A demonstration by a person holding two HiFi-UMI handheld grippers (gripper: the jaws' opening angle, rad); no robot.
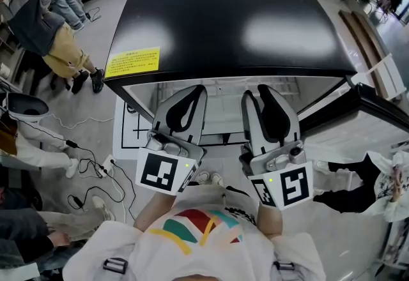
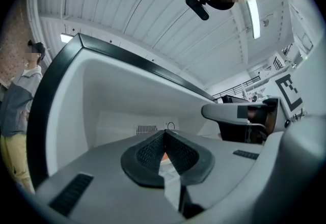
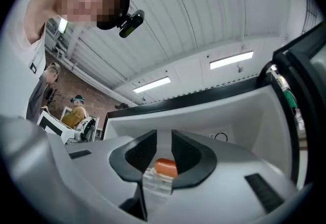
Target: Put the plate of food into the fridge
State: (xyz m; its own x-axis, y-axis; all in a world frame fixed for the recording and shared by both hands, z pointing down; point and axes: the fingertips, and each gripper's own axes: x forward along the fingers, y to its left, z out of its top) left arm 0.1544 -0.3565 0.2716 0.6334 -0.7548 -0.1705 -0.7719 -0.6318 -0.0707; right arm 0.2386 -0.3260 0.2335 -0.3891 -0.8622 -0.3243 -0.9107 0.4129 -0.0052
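Observation:
No plate of food shows in any view. The fridge (image 1: 230,18) has a glossy black top and stands open, its white inside (image 1: 220,98) facing me. My two grippers are side by side in front of the opening and point into it. The pads of the left gripper (image 1: 195,90) (image 2: 164,134) meet at the tips, and I see nothing gripped. The right gripper (image 1: 257,91) (image 3: 164,134) has a narrow gap between its pads. A small orange piece (image 3: 165,167) sits low in that gap over a clear part. I cannot tell what it is.
The fridge door (image 1: 374,117) hangs open at the right, with shelves inside it (image 3: 290,101). A yellow label (image 1: 132,61) is stuck on the top's left front corner. People (image 1: 45,24) stand at the left, and cables (image 1: 89,165) trail over the floor there.

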